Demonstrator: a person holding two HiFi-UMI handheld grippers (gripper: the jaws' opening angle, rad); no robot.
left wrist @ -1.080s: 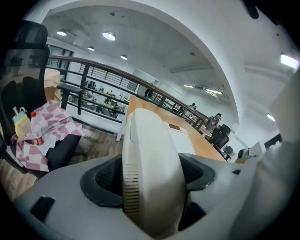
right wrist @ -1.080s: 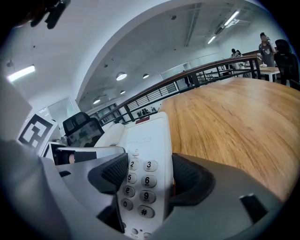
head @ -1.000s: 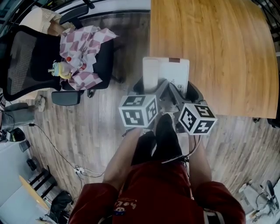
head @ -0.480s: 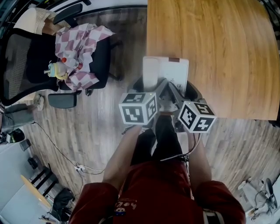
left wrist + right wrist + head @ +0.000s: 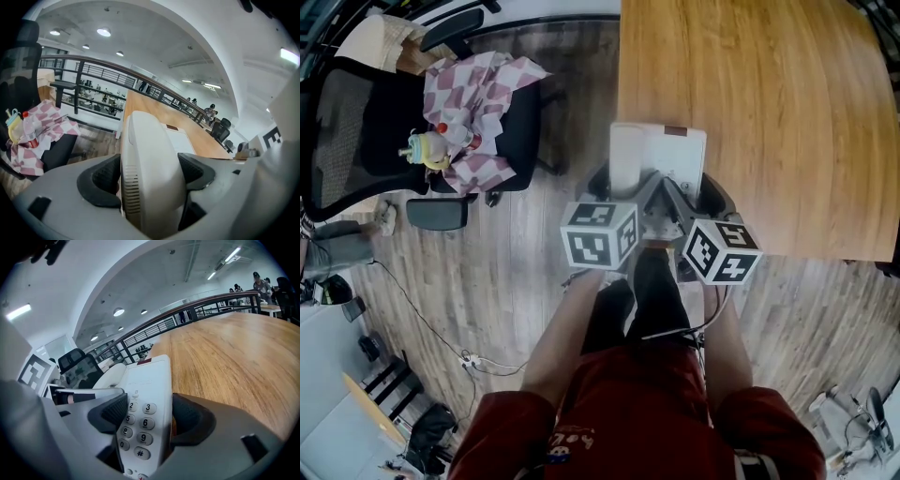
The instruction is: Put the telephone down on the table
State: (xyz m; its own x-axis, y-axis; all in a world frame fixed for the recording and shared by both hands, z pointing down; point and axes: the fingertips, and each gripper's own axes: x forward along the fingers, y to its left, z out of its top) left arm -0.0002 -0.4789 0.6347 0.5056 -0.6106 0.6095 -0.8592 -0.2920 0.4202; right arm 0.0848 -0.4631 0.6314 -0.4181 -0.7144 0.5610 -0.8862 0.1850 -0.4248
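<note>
A white desk telephone [image 5: 670, 152] is held over the near left corner of the wooden table [image 5: 769, 84]; whether it touches the tabletop cannot be told. My left gripper [image 5: 622, 187] is shut on the telephone's left side, where the handset [image 5: 147, 164] lies between the jaws. On the right side, the keypad [image 5: 140, 420] fills the gap of my right gripper [image 5: 698, 192], which is shut on the telephone. Each marker cube [image 5: 600, 234] sits nearer to me, above the person's legs.
A black office chair [image 5: 366, 122] stands on the wooden floor at the left, carrying a checked cloth [image 5: 483, 103] and a bottle [image 5: 427, 150]. Cables [image 5: 441, 347] trail across the floor at lower left. A railing [image 5: 93, 79] runs behind the table.
Both grippers and the telephone stay in almost the same place; only the head view has shifted a little.
</note>
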